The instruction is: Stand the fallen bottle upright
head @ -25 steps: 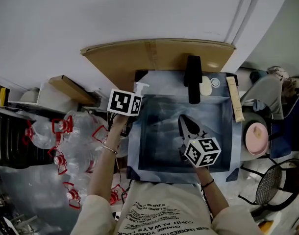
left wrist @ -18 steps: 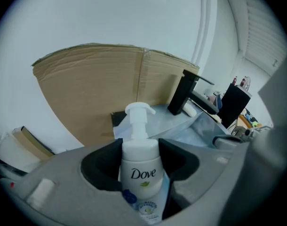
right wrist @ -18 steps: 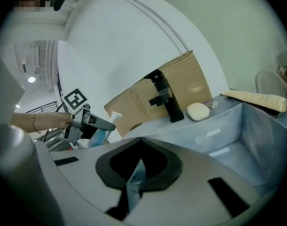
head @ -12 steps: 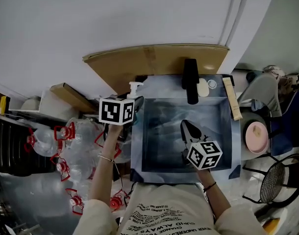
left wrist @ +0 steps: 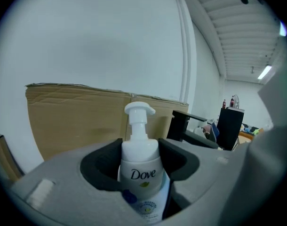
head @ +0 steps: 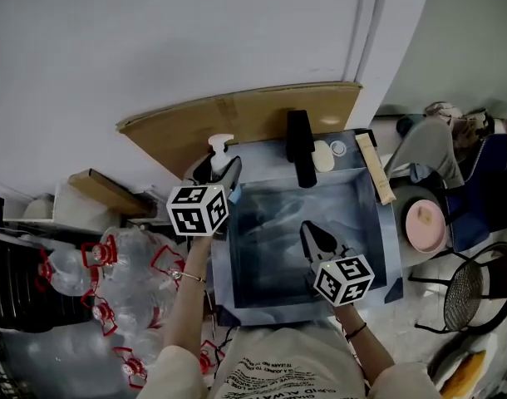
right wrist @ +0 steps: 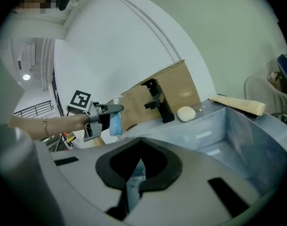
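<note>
A white Dove pump bottle (left wrist: 139,173) with a blue lower label stands upright between the jaws of my left gripper (left wrist: 139,160), which is shut on its body. In the head view the bottle (head: 219,146) is held off the surface, over the back left corner of the sink (head: 385,248), by the left gripper (head: 224,169). The right gripper view shows the bottle (right wrist: 115,122) in the air at the left. My right gripper (head: 308,231) hovers over the basin, shut and empty, its tips (right wrist: 141,141) meeting.
A black faucet (head: 300,148) and a bar of soap (head: 322,156) sit on the sink's back rim, a beige tube (head: 373,169) on its right rim. Cardboard (head: 237,119) leans on the wall behind. Several red-handled water jugs (head: 120,264) lie at left.
My left gripper has risen and tipped the bottle up from a slant to upright. The right gripper has shifted slightly over the basin.
</note>
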A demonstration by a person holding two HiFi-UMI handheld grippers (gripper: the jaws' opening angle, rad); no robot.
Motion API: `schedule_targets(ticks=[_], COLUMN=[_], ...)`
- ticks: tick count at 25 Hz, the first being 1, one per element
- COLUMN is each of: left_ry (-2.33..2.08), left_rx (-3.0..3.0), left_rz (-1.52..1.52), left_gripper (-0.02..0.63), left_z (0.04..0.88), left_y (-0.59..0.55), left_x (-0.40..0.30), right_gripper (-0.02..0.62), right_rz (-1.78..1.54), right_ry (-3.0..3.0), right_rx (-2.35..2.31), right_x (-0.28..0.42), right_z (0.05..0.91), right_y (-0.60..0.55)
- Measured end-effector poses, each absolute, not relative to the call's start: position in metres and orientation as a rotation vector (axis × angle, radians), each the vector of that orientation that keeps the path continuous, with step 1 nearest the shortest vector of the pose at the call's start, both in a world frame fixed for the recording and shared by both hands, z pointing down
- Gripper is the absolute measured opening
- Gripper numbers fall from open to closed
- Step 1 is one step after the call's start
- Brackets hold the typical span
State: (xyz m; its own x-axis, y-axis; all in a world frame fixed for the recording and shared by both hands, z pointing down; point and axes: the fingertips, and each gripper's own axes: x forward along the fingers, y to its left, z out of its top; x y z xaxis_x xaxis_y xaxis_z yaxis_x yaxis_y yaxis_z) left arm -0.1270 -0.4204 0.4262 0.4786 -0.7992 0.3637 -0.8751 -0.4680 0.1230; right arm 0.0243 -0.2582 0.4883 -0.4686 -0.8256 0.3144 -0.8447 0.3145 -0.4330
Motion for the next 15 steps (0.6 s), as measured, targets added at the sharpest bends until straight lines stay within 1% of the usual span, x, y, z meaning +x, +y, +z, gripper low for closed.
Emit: schedule_targets(ticks=[6, 15], left_ry=[-1.469, -1.591], left_rx=[2.514, 2.578], left_rz=[0.225, 0.049], left_gripper=[0.242, 0.242], left_z=[0.424, 0.414], left_y=[-0.433, -0.444], left_x=[-0.106, -0.099], right_gripper=[0.003, 0.003], right_rz=[0.841, 0.826], right_ry=[-2.535, -2.567], right_rx=[1.587, 1.558], right_x=[0.021, 0.009], right_z=[0.484, 0.485], right_y=[-0.259, -0.271])
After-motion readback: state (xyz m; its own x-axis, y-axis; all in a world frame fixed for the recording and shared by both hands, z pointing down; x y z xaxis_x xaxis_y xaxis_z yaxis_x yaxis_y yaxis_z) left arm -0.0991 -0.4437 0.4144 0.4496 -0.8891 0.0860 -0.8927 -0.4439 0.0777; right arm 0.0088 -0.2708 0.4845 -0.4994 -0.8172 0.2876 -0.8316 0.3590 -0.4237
